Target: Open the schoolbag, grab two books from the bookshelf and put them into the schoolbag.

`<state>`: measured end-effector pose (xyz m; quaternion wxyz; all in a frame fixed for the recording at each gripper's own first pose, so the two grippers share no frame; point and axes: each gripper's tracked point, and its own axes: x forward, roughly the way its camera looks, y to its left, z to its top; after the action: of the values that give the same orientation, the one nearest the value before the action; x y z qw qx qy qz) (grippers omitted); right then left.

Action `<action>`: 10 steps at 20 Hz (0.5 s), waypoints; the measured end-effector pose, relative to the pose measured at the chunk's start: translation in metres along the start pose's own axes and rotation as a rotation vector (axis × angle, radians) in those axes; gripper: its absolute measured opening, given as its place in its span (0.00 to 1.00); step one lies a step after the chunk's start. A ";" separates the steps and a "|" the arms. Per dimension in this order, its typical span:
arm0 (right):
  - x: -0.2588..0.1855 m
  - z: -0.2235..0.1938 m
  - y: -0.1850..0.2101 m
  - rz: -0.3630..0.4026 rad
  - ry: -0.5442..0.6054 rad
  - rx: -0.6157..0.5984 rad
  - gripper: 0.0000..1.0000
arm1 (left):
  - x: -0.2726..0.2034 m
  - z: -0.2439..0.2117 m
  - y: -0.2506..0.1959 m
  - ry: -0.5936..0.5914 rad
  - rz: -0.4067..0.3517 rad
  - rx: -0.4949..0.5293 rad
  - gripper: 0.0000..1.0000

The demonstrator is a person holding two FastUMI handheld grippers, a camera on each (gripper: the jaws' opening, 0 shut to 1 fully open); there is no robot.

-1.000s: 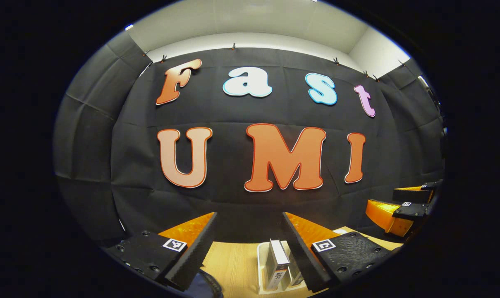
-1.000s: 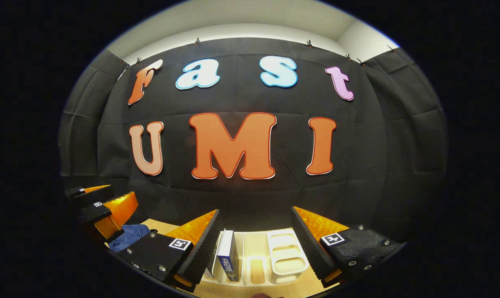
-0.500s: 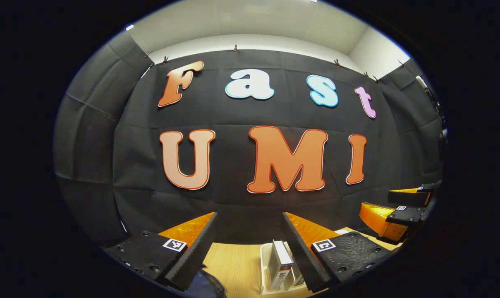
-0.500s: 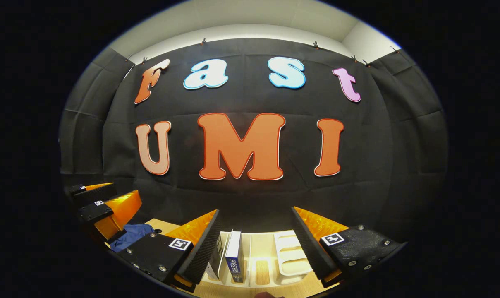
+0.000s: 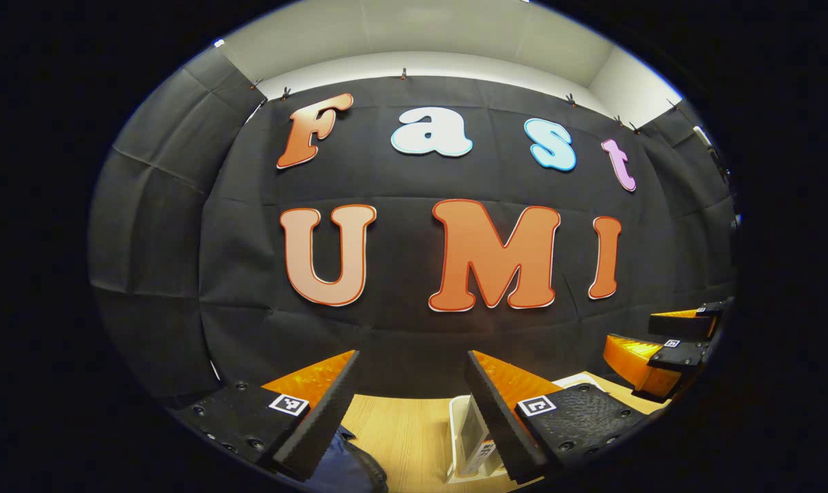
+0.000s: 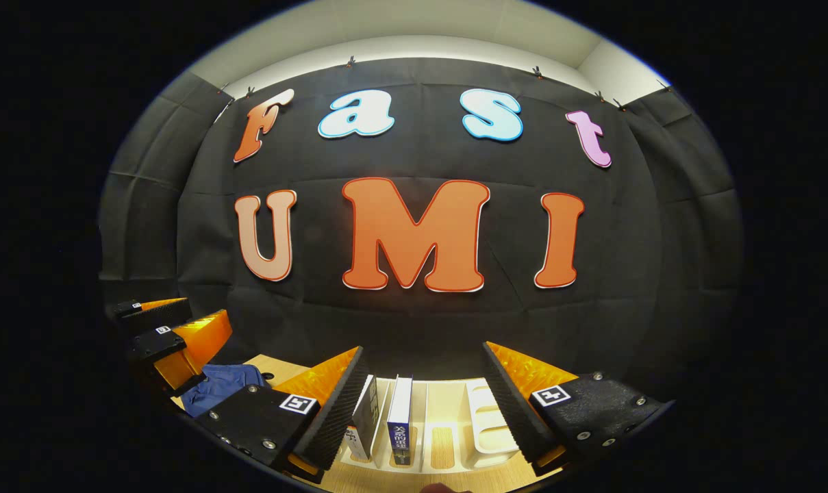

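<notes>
A white bookshelf rack [image 6: 485, 428] stands on the wooden table below my right gripper [image 6: 424, 363], which is open with nothing between its fingers. Two books stand upright in the rack: a blue-spined one [image 6: 400, 421] and a dark one [image 6: 366, 421] beside the left finger. The dark blue schoolbag [image 6: 218, 387] lies to the left, under the other gripper [image 6: 170, 332]. In the left gripper view, my left gripper [image 5: 410, 370] is open and empty. The schoolbag [image 5: 345, 469] peeks up at the bottom edge, and the rack [image 5: 458, 424] with a book [image 5: 475, 438] sits by the right finger. The right gripper [image 5: 667, 339] hovers at far right.
The wooden table [image 5: 403, 431] runs up to the black cloth wall close behind. The rack's right slots [image 6: 482, 411] hold nothing.
Both views have shifted slightly left, so the rack and books slid right. More of the schoolbag shows at the bottom of the left gripper view. Both grippers stay open.
</notes>
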<state>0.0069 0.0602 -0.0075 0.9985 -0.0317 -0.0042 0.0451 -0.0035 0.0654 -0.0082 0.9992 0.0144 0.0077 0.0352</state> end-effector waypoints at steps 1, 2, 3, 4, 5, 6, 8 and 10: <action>0.001 -0.001 -0.002 -0.005 0.001 -0.001 0.98 | 0.001 -0.002 0.001 0.008 0.002 0.004 0.95; 0.001 -0.002 -0.005 -0.010 0.002 0.002 0.98 | 0.002 -0.005 0.001 0.015 0.001 0.007 0.94; 0.002 -0.002 -0.007 -0.016 0.002 0.007 0.98 | 0.003 -0.008 -0.001 0.021 0.000 0.008 0.94; 0.003 -0.002 -0.010 -0.021 0.003 0.011 0.98 | 0.002 -0.010 -0.001 0.027 -0.003 0.013 0.95; 0.004 -0.003 -0.013 -0.025 0.005 0.014 0.98 | 0.002 -0.014 -0.001 0.032 -0.003 0.022 0.95; 0.005 -0.005 -0.014 -0.027 0.009 0.015 0.98 | 0.002 -0.015 0.000 0.036 -0.006 0.035 0.95; 0.007 -0.009 -0.018 -0.031 0.016 0.015 0.98 | 0.000 -0.023 0.003 0.052 -0.009 0.063 0.94; 0.007 -0.012 -0.020 -0.032 0.022 0.015 0.98 | -0.001 -0.039 0.013 0.087 0.005 0.101 0.94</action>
<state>0.0161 0.0403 -0.0186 0.9993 -0.0244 0.0065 0.0288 -0.0062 0.0791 -0.0472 0.9959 0.0632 0.0528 0.0377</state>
